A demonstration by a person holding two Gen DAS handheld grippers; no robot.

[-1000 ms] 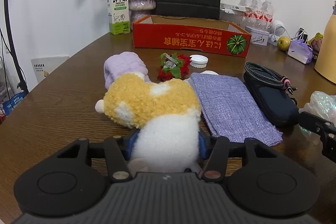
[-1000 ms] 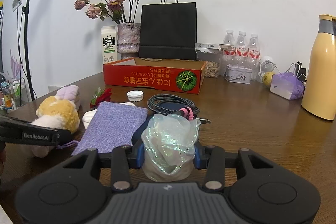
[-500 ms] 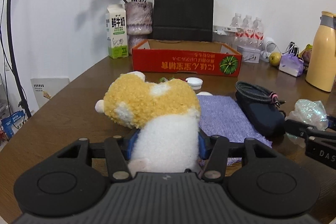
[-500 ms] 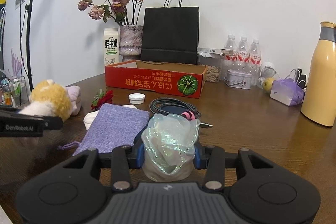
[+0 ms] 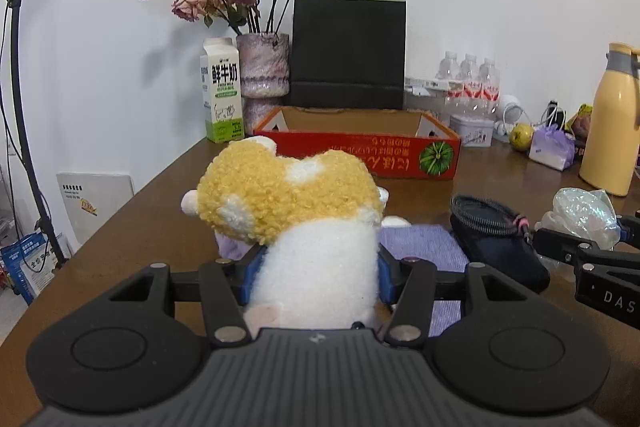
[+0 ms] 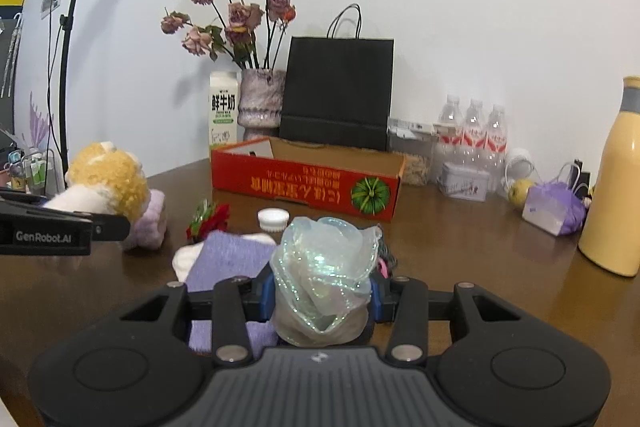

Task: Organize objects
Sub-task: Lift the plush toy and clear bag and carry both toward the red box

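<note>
Both tongs are loaded: the left tongs (image 5: 316, 279) are clamped on the plush (image 5: 296, 211), held clear above the surface (image 5: 132, 227), and the right tongs (image 6: 322, 301) are clamped on the shiny bag (image 6: 326, 263). Straight ahead of each, past the purple pouch (image 6: 228, 259), lies the red box (image 5: 360, 151), open-topped, its long side running across the view. By my reading, the plush is the nearer load.

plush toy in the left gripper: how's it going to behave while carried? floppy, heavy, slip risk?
Likely soft: the plush toy has a fuzzy body that bulges between the left gripper pads, so the grip probably sinks in. Its yellow head overhangs the pads and may flop or sag. Probably light for its size, and the fuzzy pile should resist slipping.
</note>
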